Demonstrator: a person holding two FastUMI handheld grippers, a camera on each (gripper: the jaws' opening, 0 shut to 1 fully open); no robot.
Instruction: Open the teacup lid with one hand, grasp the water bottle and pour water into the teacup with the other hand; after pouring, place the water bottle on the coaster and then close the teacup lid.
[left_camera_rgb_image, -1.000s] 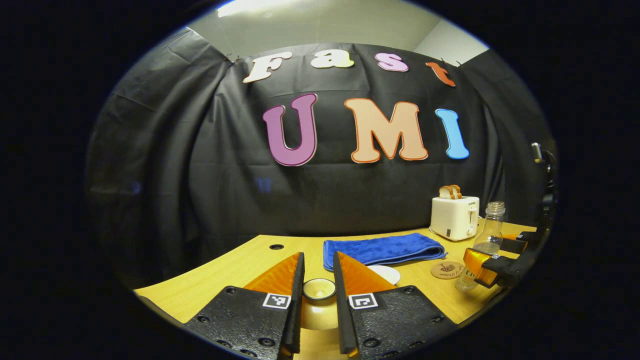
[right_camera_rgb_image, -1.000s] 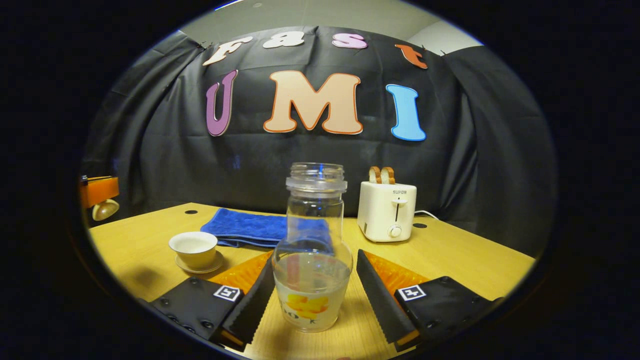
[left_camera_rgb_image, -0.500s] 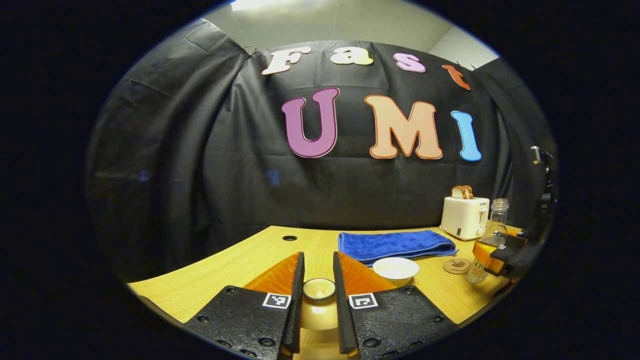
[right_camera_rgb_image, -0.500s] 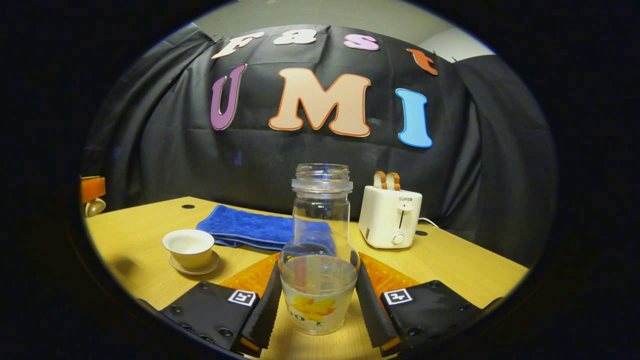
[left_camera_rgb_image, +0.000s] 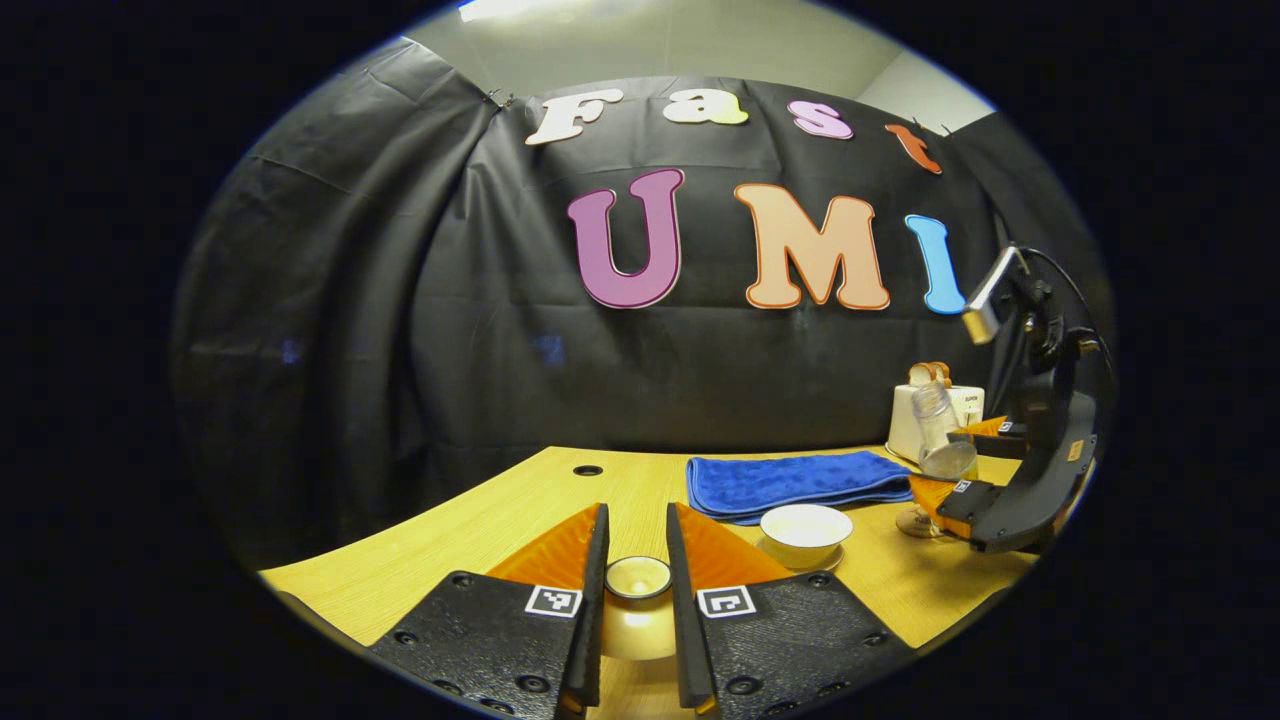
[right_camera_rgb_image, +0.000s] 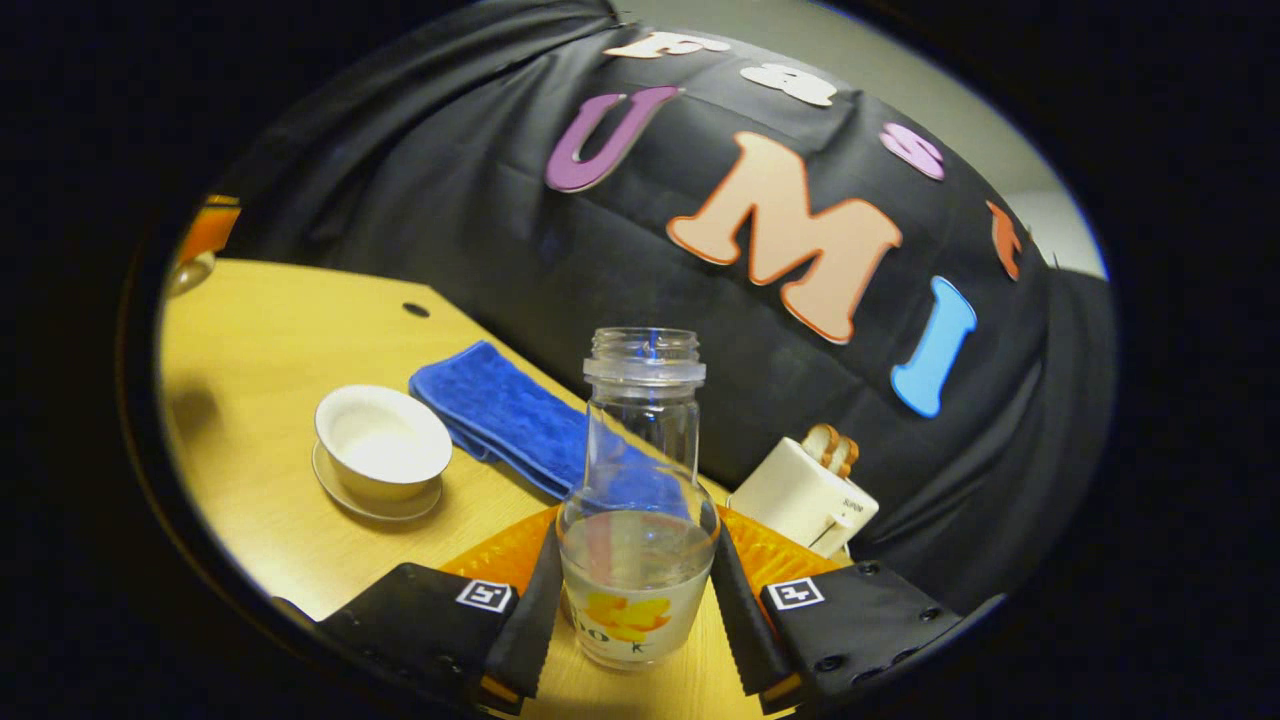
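My left gripper (left_camera_rgb_image: 636, 525) is shut on the beige teacup lid (left_camera_rgb_image: 638, 580), held above the wooden table (left_camera_rgb_image: 480, 540). The uncovered white teacup (left_camera_rgb_image: 805, 528) stands on its saucer to the right of it. Beyond the cup, my right gripper (left_camera_rgb_image: 950, 462) holds the clear water bottle (left_camera_rgb_image: 935, 410) off the table, tilted towards the cup. In the right gripper view the fingers (right_camera_rgb_image: 535, 600) press on both sides of the bottle (right_camera_rgb_image: 640, 410), which is about a third full and uncapped. The teacup (right_camera_rgb_image: 383, 440) lies to its left. The left gripper (right_camera_rgb_image: 205, 232) with the lid (right_camera_rgb_image: 187, 274) is at the far left.
A folded blue towel (left_camera_rgb_image: 795, 482) lies behind the cup, also seen as the towel (right_camera_rgb_image: 505, 412). A white toaster (right_camera_rgb_image: 805, 495) with bread stands at the back right. The round coaster (left_camera_rgb_image: 912, 522) peeks out under the right gripper. A hole (left_camera_rgb_image: 588, 469) marks the table's back.
The right gripper shut on the bottle, lifted it off the table and tipped it towards the teacup. The left gripper has kept hold of the lid and barely moved.
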